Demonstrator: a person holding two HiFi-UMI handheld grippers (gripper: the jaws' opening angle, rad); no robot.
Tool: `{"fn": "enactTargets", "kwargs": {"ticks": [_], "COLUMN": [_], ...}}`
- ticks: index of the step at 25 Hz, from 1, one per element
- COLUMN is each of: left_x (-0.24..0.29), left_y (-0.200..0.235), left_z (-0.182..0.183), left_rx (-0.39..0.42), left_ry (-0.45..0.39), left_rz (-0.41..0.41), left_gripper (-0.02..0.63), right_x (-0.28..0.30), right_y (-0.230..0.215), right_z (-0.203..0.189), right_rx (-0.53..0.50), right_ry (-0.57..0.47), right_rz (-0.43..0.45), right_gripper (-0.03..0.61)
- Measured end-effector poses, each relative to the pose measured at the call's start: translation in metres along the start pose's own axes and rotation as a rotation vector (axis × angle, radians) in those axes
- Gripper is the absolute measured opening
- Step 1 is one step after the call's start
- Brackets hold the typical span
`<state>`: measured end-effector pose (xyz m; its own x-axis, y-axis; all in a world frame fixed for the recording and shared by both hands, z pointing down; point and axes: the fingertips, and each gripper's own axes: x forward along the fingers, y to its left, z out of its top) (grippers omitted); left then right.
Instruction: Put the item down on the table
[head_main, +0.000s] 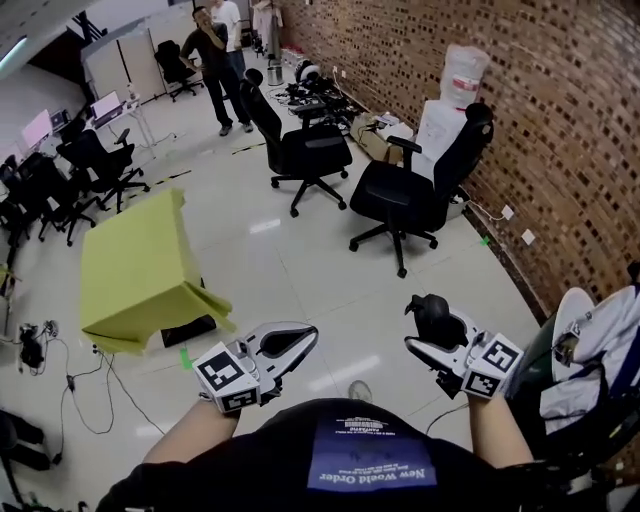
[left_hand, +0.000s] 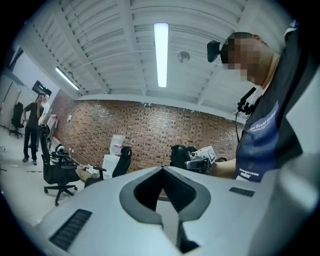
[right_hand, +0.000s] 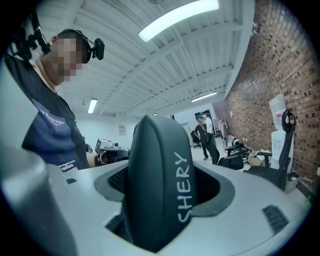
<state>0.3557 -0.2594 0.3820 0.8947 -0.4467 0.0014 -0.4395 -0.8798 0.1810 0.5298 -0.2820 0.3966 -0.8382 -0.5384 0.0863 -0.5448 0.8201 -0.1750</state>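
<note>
Holding a dark rounded item (right_hand: 160, 185) lettered SHERY in the right gripper (head_main: 428, 330), jaws spread wide and pressed on its sides. Standing on end there, long axis upright in the right gripper view, rounded end on top, lettering running bottom to top. Held out over the floor (head_main: 300, 250), well apart from the yellow-green bench (head_main: 140, 265) at left. Carrying nothing in the left gripper (head_main: 305, 340), jaws closed tip to tip.
</note>
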Motion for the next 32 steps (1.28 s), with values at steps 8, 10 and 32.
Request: {"fn": "enactTargets", "kwargs": {"ticks": [8,10,32], "left_x": [0.071,0.087,-0.090], "left_y": [0.053,0.069,0.293], "left_z": [0.018,0.023,0.066], "left_rx": [-0.013,-0.001,0.009], "left_ry": [-0.063,-0.072,-0.173], "left_rz": [0.202,0.244,0.556], "left_gripper": [-0.006,-0.006,-0.006], "right_x": [0.025,0.039,0.377], "right_y": [-0.117,-0.145,-0.138], "right_z": [0.021,0.030,0.074], "right_rx": [-0.002,-0.018,-0.077], "right_ry": [0.043,0.046,0.109], "right_rz": [0.182,0.224,0.524], "right_gripper": [0.318,0.318,0.318]}}
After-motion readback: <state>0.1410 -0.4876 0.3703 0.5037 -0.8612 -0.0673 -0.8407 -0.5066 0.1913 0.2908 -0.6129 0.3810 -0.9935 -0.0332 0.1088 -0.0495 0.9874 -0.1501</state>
